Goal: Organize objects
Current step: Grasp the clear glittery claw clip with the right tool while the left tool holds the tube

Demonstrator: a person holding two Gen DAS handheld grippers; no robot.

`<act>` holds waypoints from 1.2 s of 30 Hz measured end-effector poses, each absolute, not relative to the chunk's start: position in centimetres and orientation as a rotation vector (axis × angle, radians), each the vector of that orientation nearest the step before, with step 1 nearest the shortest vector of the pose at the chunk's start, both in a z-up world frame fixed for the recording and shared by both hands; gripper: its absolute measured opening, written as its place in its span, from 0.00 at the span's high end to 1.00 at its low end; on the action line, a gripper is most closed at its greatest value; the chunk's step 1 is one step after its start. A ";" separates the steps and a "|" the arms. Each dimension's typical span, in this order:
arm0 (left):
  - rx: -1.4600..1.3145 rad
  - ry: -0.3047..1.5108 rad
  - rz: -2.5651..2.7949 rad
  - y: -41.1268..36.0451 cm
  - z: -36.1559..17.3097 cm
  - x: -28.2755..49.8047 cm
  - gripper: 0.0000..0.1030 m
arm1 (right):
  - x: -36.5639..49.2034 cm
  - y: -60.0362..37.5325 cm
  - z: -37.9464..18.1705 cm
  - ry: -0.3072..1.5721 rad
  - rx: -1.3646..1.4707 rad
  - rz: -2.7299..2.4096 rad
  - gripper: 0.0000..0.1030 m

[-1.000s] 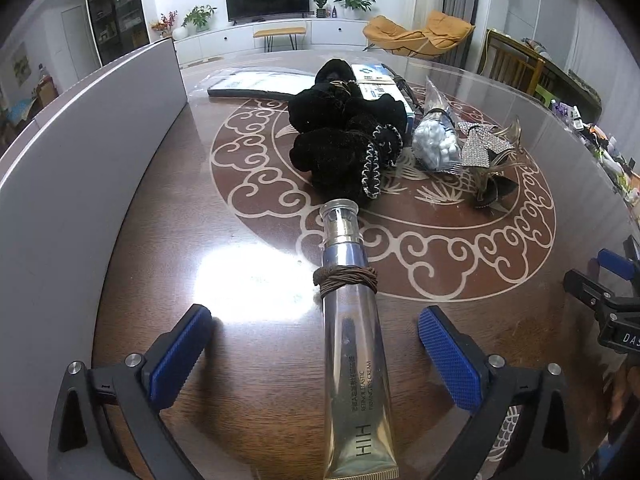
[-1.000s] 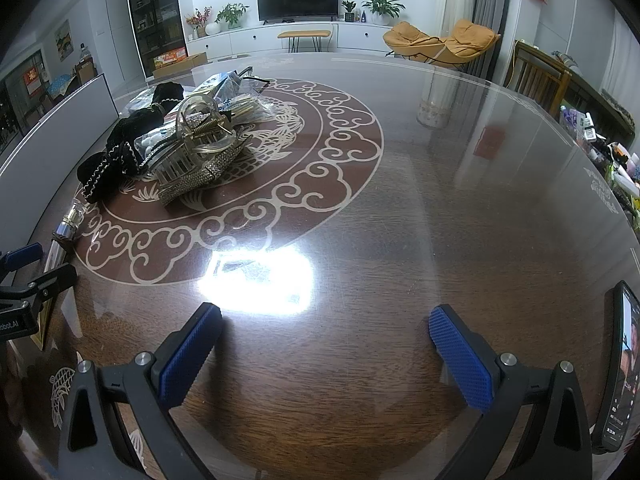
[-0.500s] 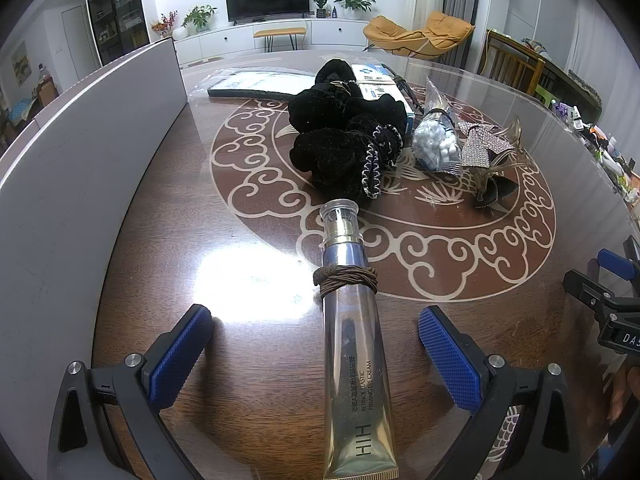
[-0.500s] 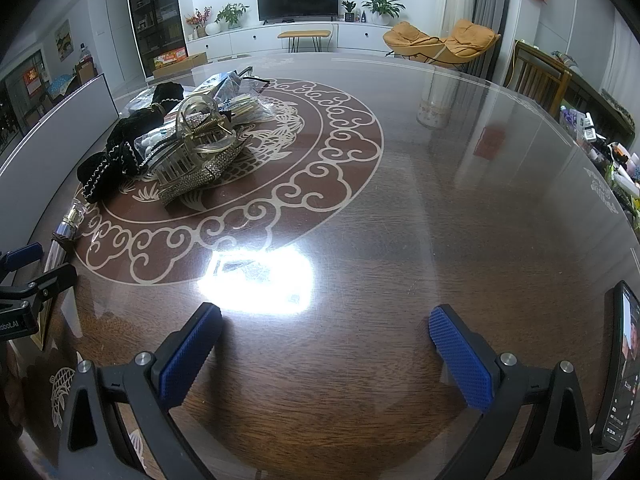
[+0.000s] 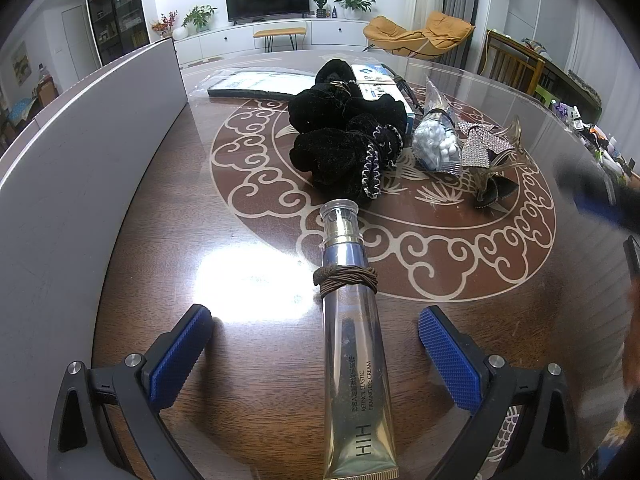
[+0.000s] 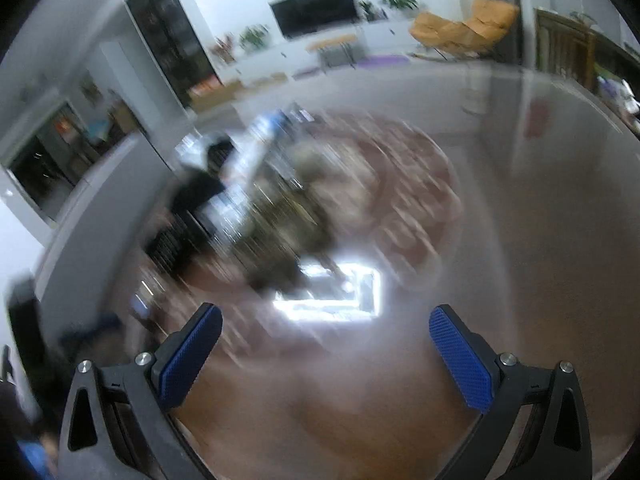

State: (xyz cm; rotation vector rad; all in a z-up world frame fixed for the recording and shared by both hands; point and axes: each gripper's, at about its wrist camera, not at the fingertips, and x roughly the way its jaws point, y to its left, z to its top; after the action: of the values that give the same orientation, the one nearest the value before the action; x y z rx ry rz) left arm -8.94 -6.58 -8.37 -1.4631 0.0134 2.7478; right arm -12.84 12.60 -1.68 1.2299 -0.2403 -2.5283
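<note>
Fingers [image 5: 188,350] of the left gripper [image 5: 314,354] gape wide astride the tube [image 5: 354,364], its long axis running straight between them on the worktop [image 5: 256,200]; right gripper [image 6: 326,354], also wide, blurs farther off.

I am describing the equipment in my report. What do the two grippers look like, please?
The left gripper and the right gripper look alike: black, angular plastic finger frames with triangular cut-outs and silver screw heads. Each fingertip carries a flat blue pad with a fine grid texture. No cables or markings are visible.
</note>
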 end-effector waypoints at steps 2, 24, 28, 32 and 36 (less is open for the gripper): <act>-1.463 0.013 2.748 -6.6 -8.4 -8.9 0.00 | -14.8 11.2 -1.4 -0.224 1.225 -2.532 0.00; -1.413 0.110 2.666 -4.9 -7.1 -8.9 0.69 | -18.2 8.3 -4.5 0.322 1.304 -2.228 0.08; -1.377 -0.034 2.668 -6.0 -7.0 -8.2 0.76 | -17.4 7.6 -4.7 0.302 1.279 -2.216 0.47; -1.270 -0.119 2.677 -6.2 -5.2 -5.8 0.76 | -14.7 9.6 -3.0 0.152 1.255 -2.289 0.47; -1.112 -0.199 2.674 -6.2 -2.1 -2.1 0.76 | -11.4 10.9 -1.6 0.093 1.275 -2.300 0.47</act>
State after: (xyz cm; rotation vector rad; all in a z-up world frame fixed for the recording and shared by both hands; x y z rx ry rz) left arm -2.12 -6.22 -2.10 -1.1120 -0.1988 2.6743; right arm -11.43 10.86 -1.62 1.2751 0.0929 -2.2995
